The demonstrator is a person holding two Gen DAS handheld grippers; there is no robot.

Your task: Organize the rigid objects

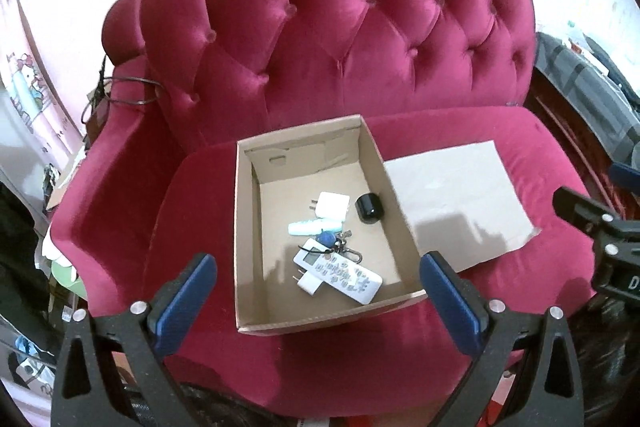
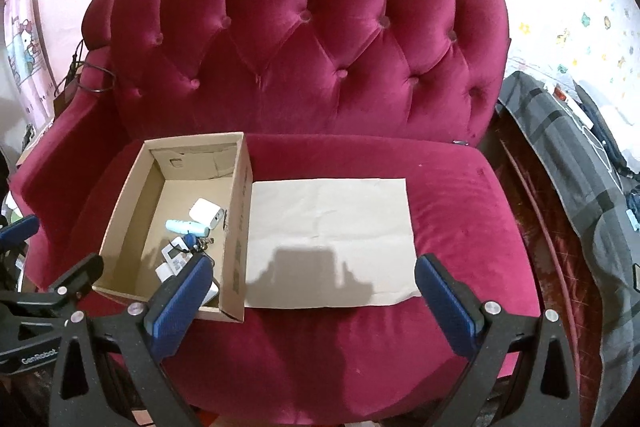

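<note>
Both grippers, left gripper (image 1: 316, 301) and right gripper (image 2: 310, 301), jaws spread, empty. Remote (image 1: 340, 273) lower centre in box (image 1: 244, 227): light, stiff, kinda slick; pinch long sides.

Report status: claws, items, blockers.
Left claw and right claw open, empty. White remote, chargers, keys inside brown cardboard box. Flat cardboard sheet bare. Nothing blocking.

Readable lettering in the two views

In the right wrist view, "GenRobot" stands in white on the black body of the left gripper (image 2: 28, 361) at the lower left edge. In the left wrist view, a white "D" shows on the right gripper (image 1: 624, 283), the rest cut off. The box wall (image 2: 239, 227) carries dark print and the remote (image 1: 340, 273) button labels, both too small to read.
</note>
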